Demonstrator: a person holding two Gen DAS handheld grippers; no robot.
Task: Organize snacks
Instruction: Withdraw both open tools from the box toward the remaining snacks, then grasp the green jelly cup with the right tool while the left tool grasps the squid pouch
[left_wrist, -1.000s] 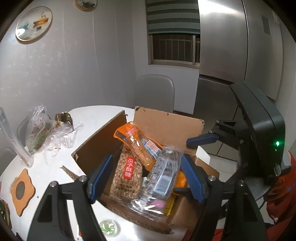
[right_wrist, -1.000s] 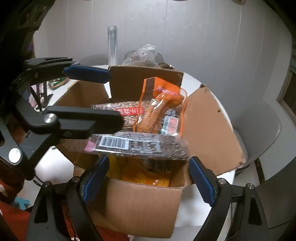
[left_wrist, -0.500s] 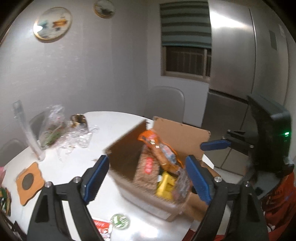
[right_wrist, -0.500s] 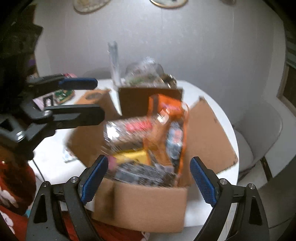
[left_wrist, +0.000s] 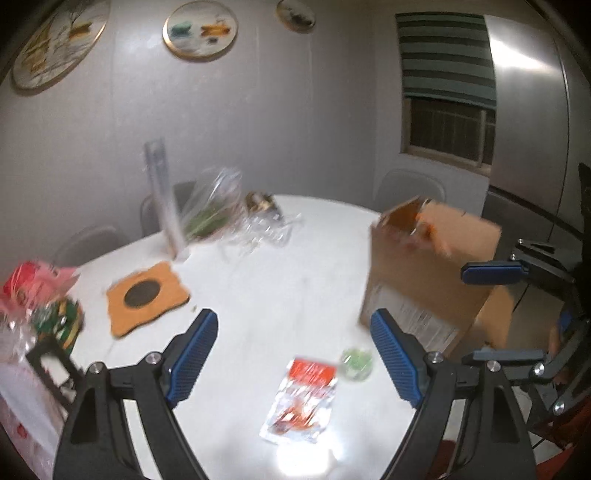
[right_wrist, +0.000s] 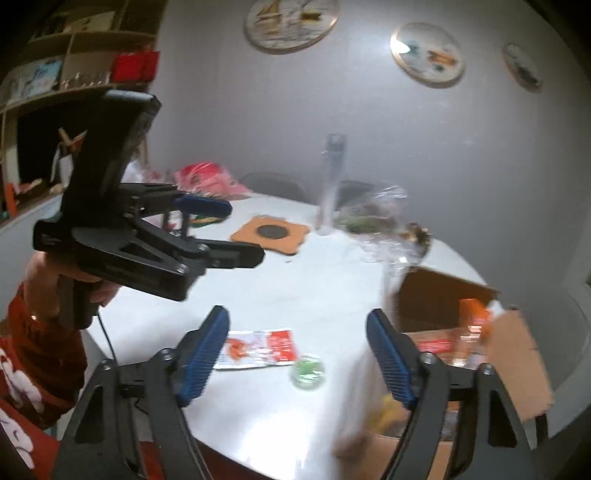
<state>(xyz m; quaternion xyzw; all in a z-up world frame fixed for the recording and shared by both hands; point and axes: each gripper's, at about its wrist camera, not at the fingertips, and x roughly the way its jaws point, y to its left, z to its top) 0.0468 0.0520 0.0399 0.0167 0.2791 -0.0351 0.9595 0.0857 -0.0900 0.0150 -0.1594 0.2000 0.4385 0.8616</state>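
Packet (left_wrist: 301, 400) lies flat on table (left_wrist: 280, 295), just beside candy (left_wrist: 355, 363), box (left_wrist: 432, 273) near to the right. It's prob light, crinkly, slick – pinch a short edge. L gripper (left_wrist: 295, 354) spread & empty; R gripper (right_wrist: 297, 360) closing, nothing btwn jaws

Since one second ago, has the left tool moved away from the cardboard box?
Yes. The left tool hung over the cardboard box before; now it points at the white table, box at its right, red snack packet below.
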